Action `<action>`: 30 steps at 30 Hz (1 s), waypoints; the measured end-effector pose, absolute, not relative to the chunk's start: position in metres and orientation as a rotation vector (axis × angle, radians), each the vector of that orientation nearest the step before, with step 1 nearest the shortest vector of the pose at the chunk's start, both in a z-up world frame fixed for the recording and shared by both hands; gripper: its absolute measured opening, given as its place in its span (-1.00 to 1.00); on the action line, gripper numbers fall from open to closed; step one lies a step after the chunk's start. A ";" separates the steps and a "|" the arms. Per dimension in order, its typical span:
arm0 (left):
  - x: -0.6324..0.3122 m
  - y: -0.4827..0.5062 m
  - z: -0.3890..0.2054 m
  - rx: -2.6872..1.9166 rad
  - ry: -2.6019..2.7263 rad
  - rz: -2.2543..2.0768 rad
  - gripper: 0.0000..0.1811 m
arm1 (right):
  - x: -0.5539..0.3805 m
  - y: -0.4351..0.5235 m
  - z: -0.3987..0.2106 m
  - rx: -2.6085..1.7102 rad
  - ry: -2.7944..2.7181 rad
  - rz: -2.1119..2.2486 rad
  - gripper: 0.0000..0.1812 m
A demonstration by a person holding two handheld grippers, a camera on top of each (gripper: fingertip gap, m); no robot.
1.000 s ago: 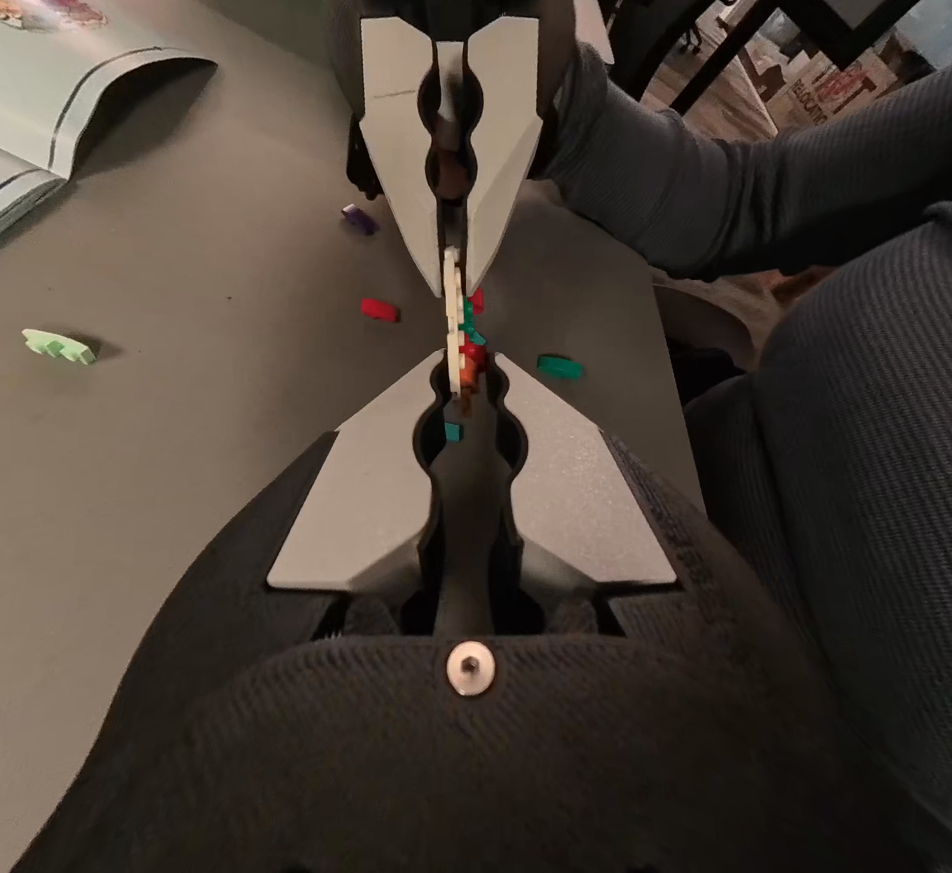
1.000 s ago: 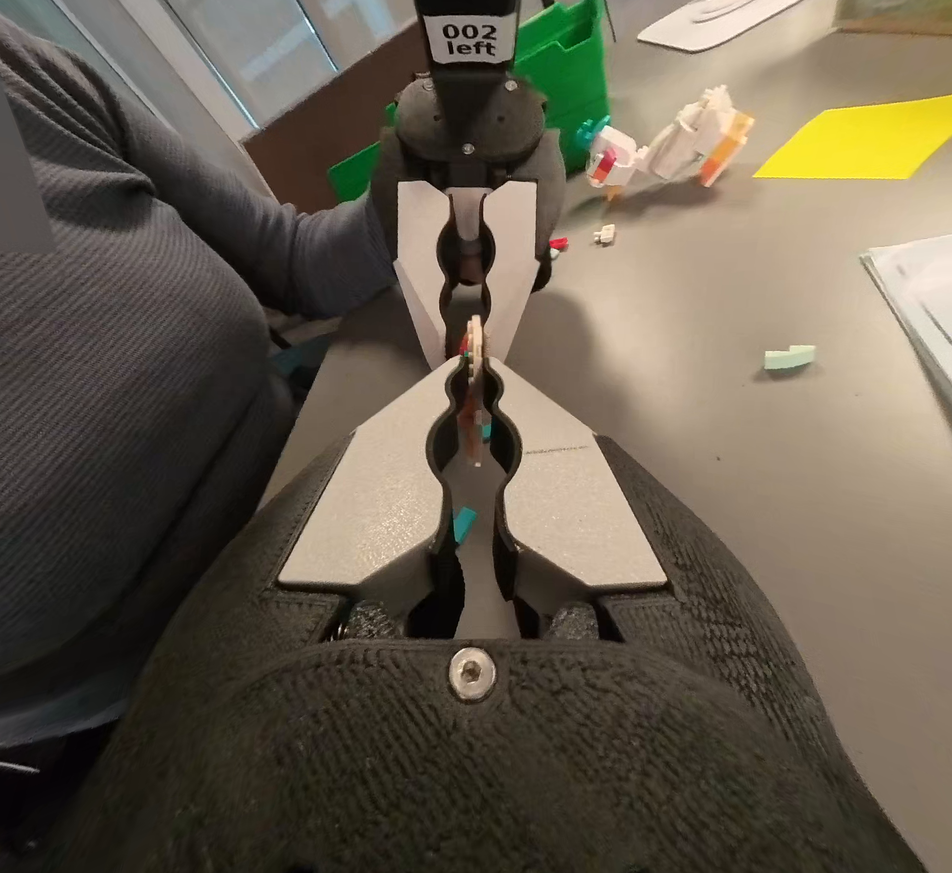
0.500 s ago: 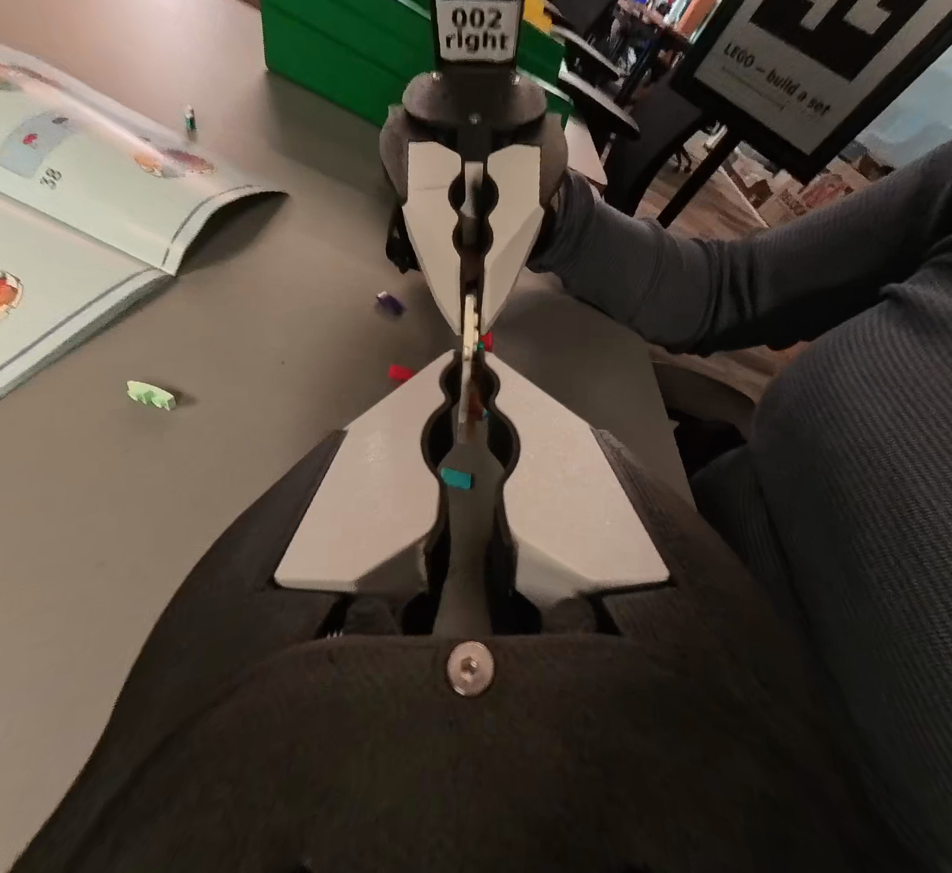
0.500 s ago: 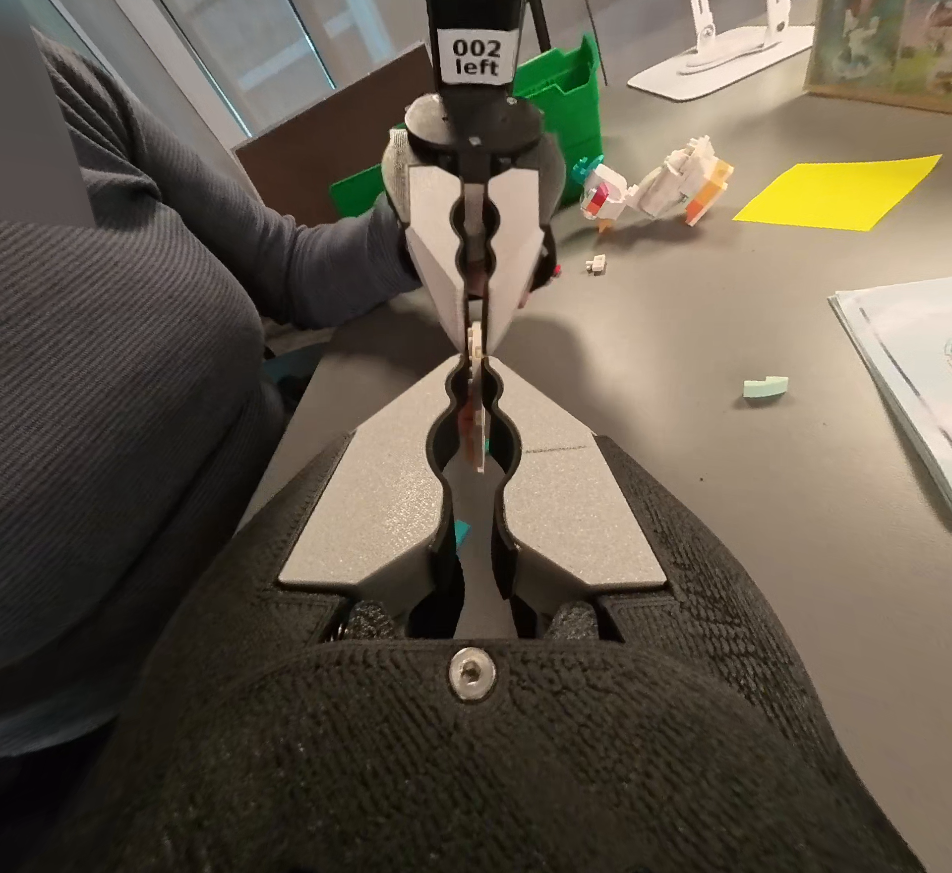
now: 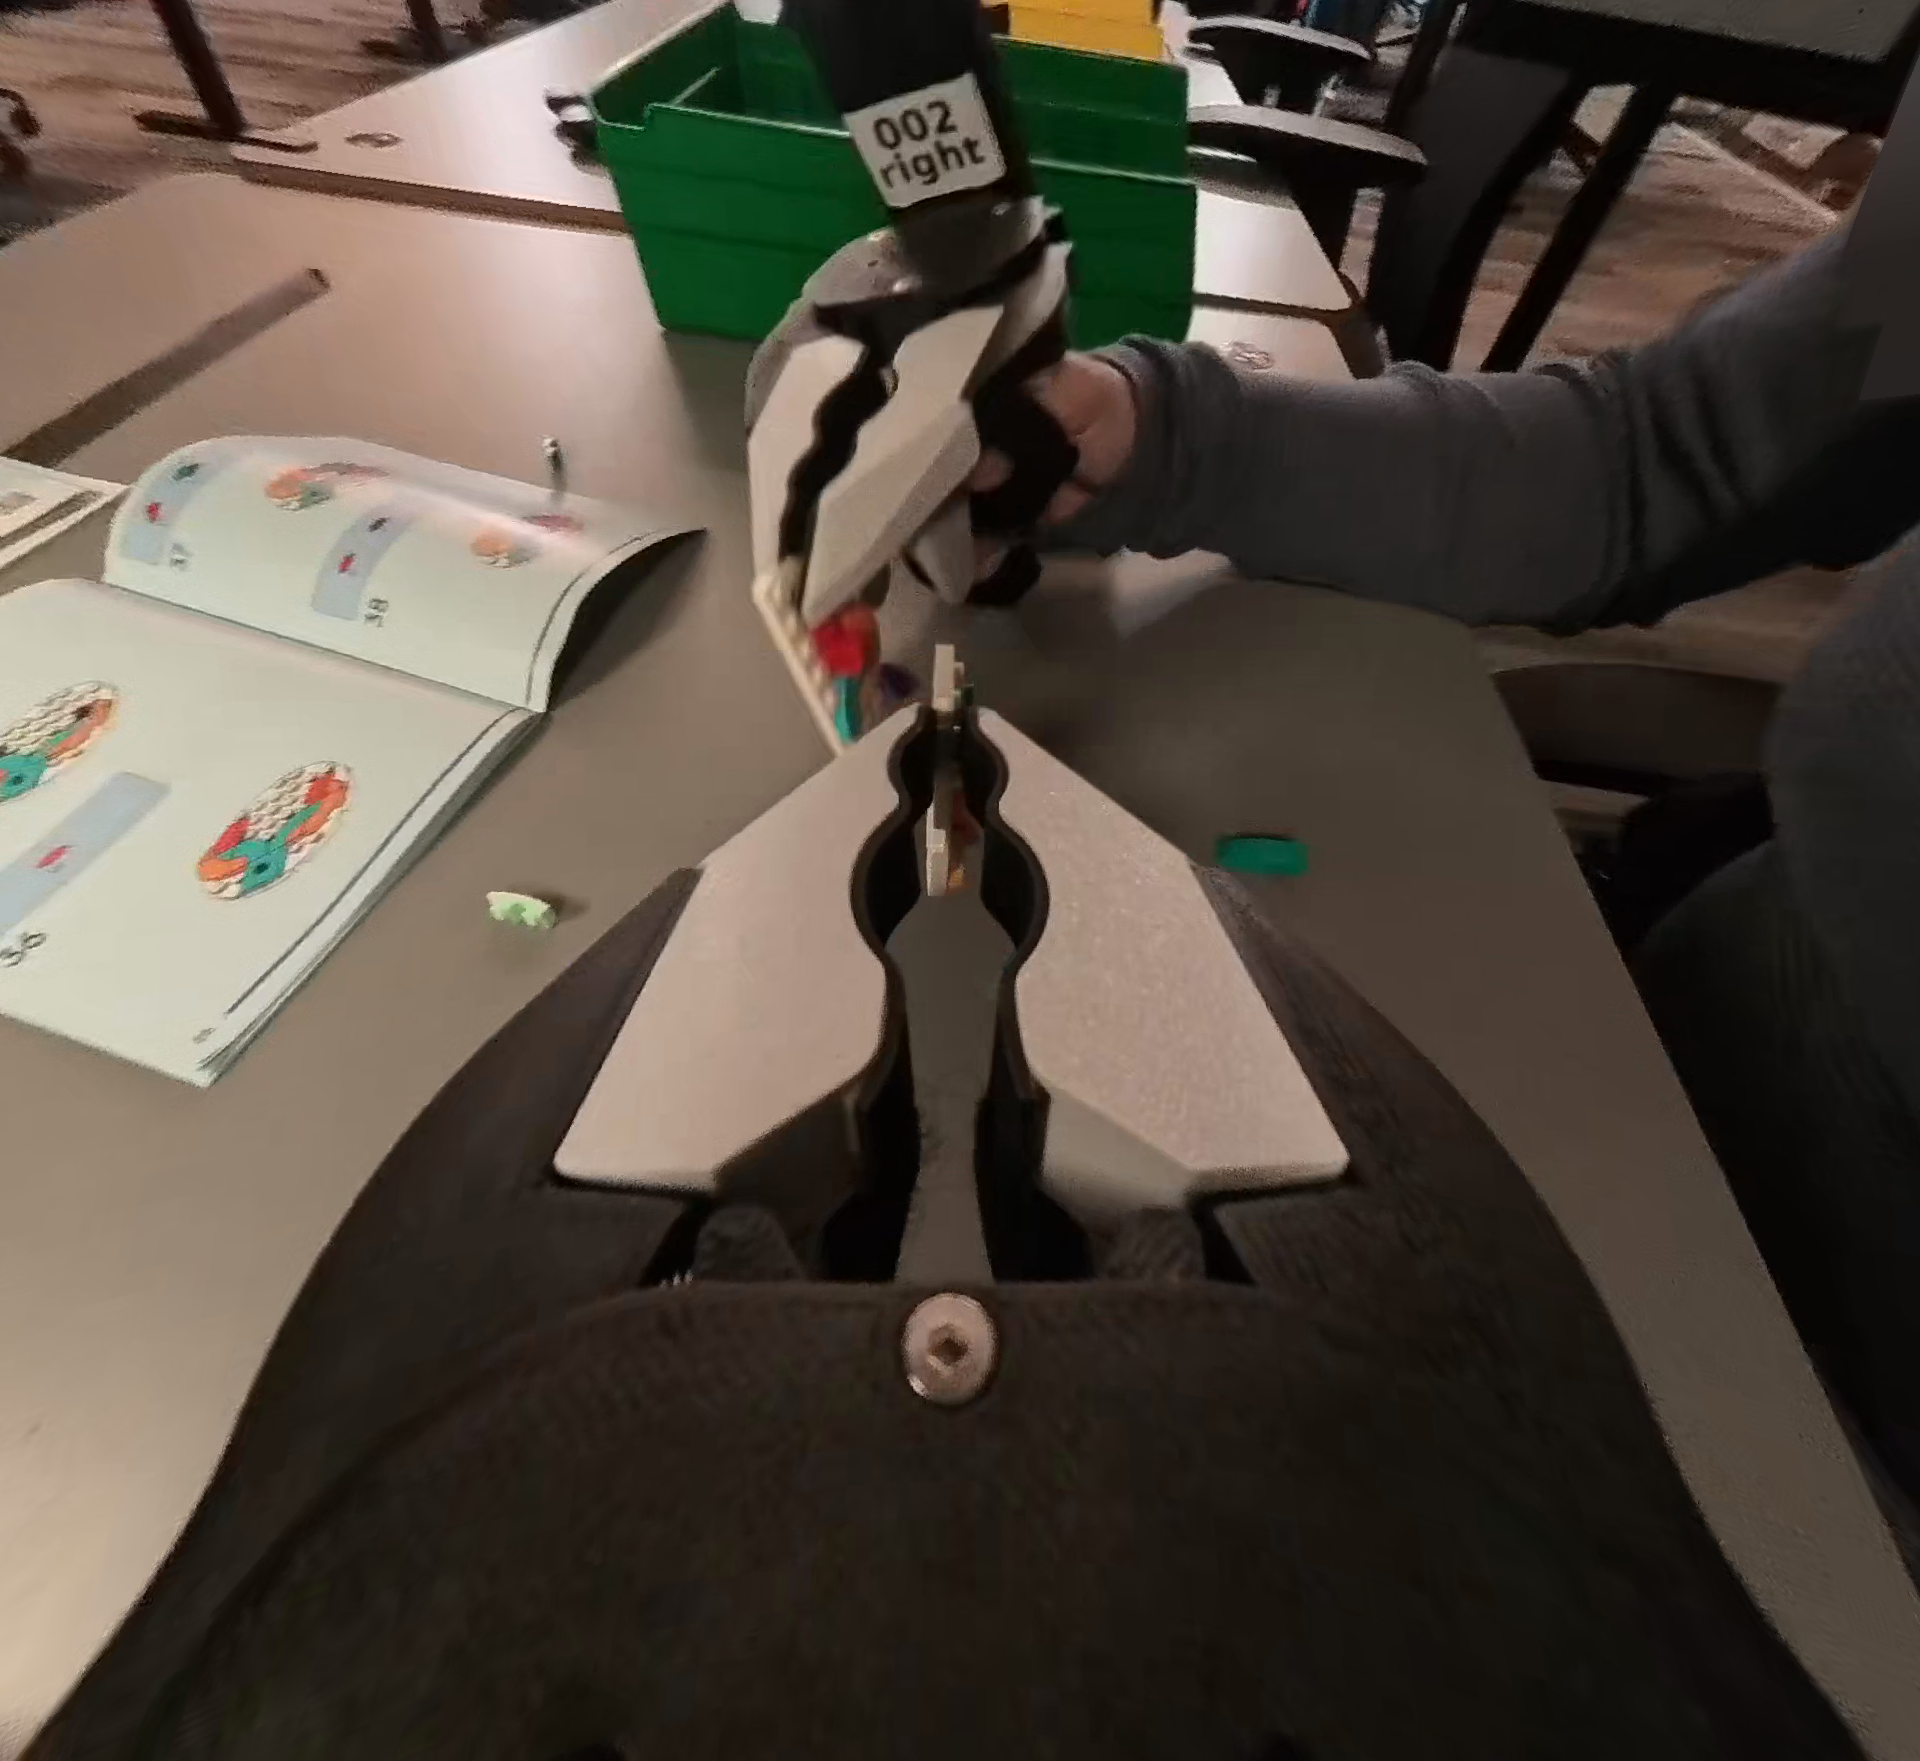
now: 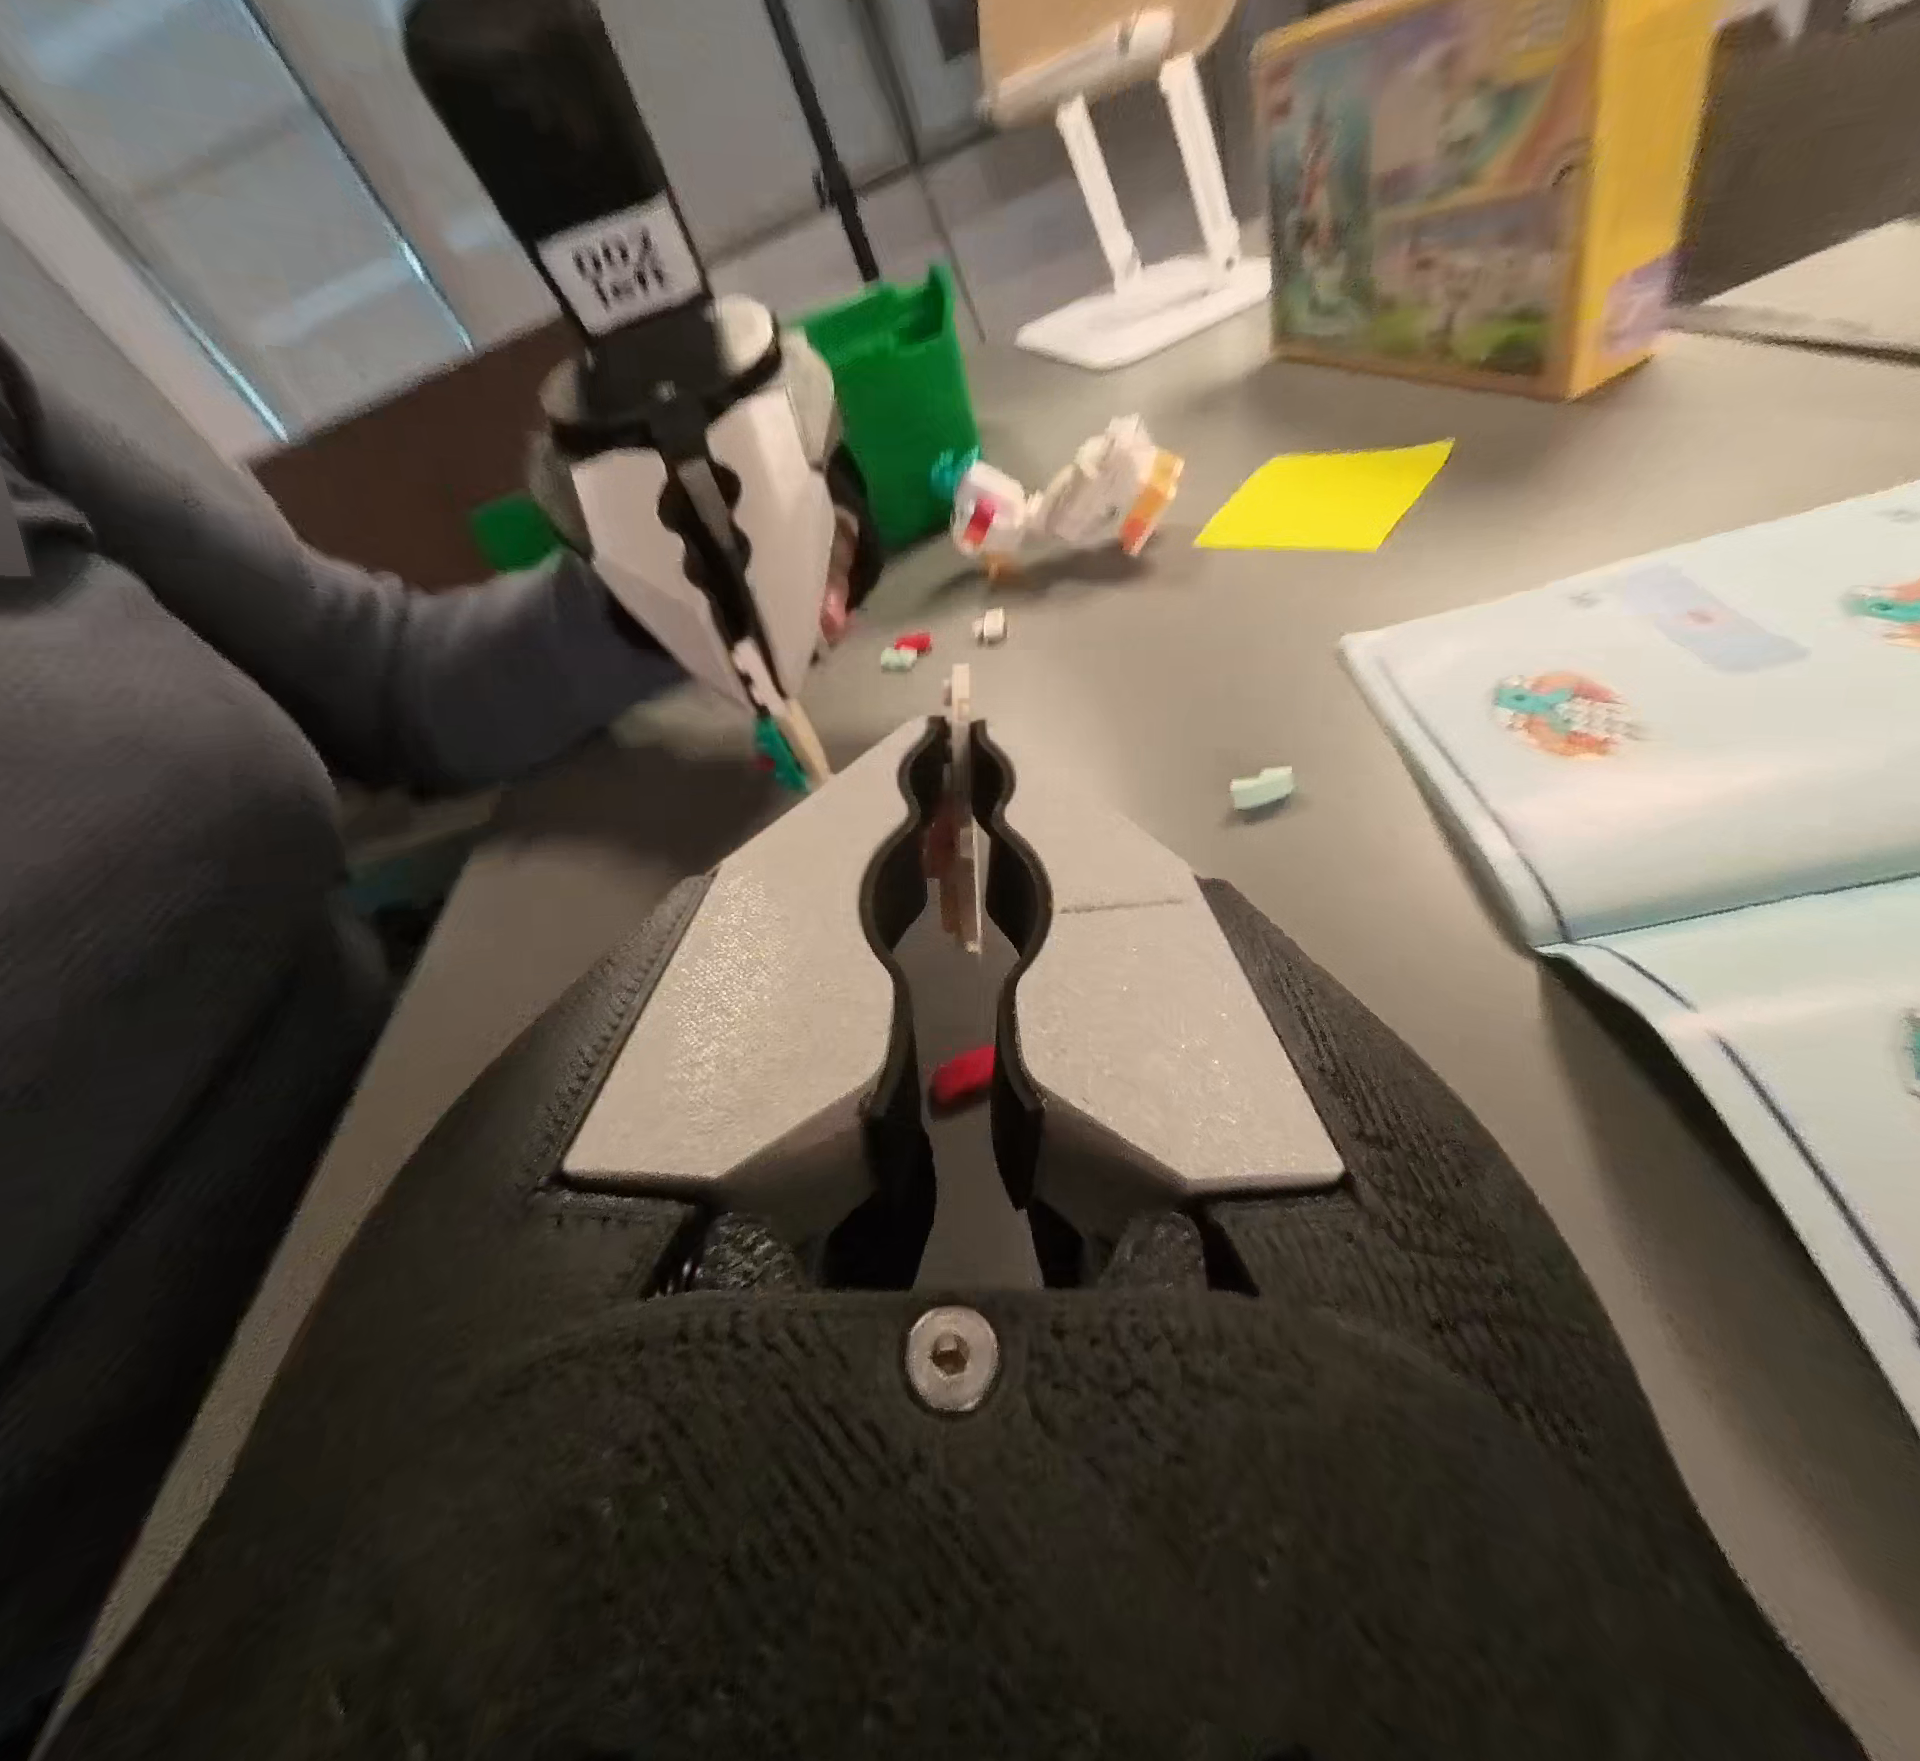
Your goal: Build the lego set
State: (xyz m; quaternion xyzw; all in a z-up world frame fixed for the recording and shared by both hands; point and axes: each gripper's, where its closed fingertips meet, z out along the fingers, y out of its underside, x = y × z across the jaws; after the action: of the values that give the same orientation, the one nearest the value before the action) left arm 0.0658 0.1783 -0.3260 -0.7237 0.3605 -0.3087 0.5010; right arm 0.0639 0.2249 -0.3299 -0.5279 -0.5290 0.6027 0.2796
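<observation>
Left gripper point(image 5: 943, 724) is clamped on a thin white plate piece point(image 5: 943, 781) held edge-on; right gripper point(image 5: 805, 594) grips the coloured plate assembly point(image 5: 836, 672), just ahead-left, near the table's point(image 5: 1299, 672) near edge.

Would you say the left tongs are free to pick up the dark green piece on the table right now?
Probably not: the left tongs are shut on a white plate. The green piece itself lies unobstructed.
</observation>
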 end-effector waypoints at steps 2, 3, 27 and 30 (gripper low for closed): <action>0.058 0.183 -0.327 -1.772 0.821 -0.755 -0.96 | 0.068 0.233 -0.324 -1.426 -1.363 1.637 -0.97; 0.055 0.186 -0.328 -1.789 0.777 -0.783 -0.96 | 0.068 0.235 -0.324 -1.443 -1.349 1.634 -0.97; 0.037 0.206 -0.329 -1.828 0.355 -1.173 -0.97 | 0.037 0.212 -0.343 -1.585 -1.505 1.285 -0.66; 0.040 0.203 -0.328 -1.816 0.381 -1.180 -0.97 | 0.033 0.198 -0.329 -1.543 -1.473 1.425 -0.83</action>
State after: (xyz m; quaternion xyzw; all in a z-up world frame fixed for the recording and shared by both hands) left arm 0.0399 0.2030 -0.3276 -0.7358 0.1546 -0.4781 0.4540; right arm 0.0328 0.1978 -0.3295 -0.5767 -0.5506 0.5326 0.2839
